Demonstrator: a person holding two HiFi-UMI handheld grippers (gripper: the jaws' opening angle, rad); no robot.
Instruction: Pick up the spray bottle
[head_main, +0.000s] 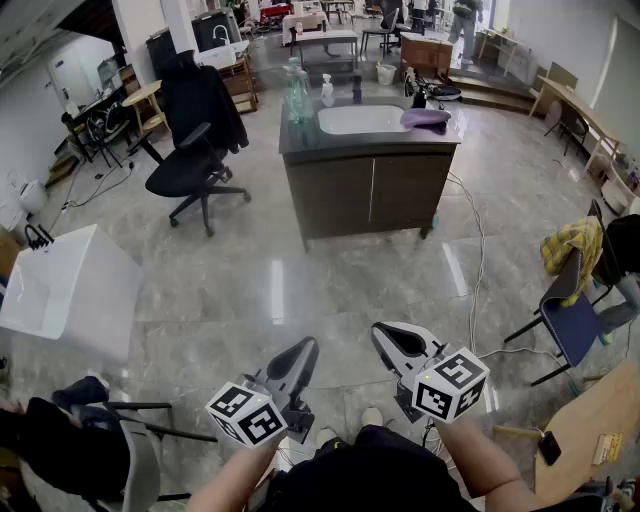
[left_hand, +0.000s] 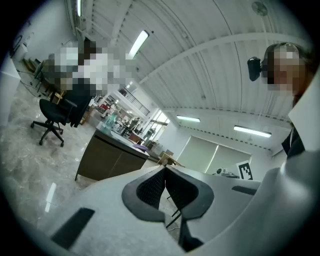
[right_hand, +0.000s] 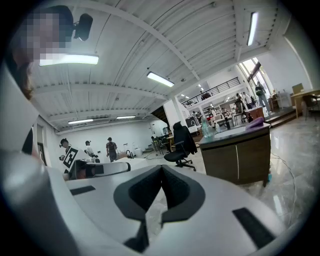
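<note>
The spray bottle (head_main: 297, 92), clear with a greenish tint, stands upright at the left end of a dark counter (head_main: 340, 190) across the room. It is just left of the white basin (head_main: 362, 120) set into the top. A smaller white bottle (head_main: 327, 92) stands near it behind the basin, and a purple cloth (head_main: 426, 118) lies at the right end.

The head view shows both tools held low and close to the person, well apart from the counter. Neither the left gripper (head_main: 305, 346) nor the right gripper (head_main: 384, 334) reaches toward the bottle.

The left gripper view shows its dark pads (left_hand: 152, 187) pressed together with nothing between them. The right gripper view shows the same of its own jaws, closed and empty.

A black office chair (head_main: 190, 175) draped with a dark coat stands left of the counter. Only the head view takes in the blue chair (head_main: 565, 325) with a yellow checked cloth (head_main: 570, 245) at the right. Only the right gripper view catches three people (right_hand: 111, 146) by the far white wall.
</note>
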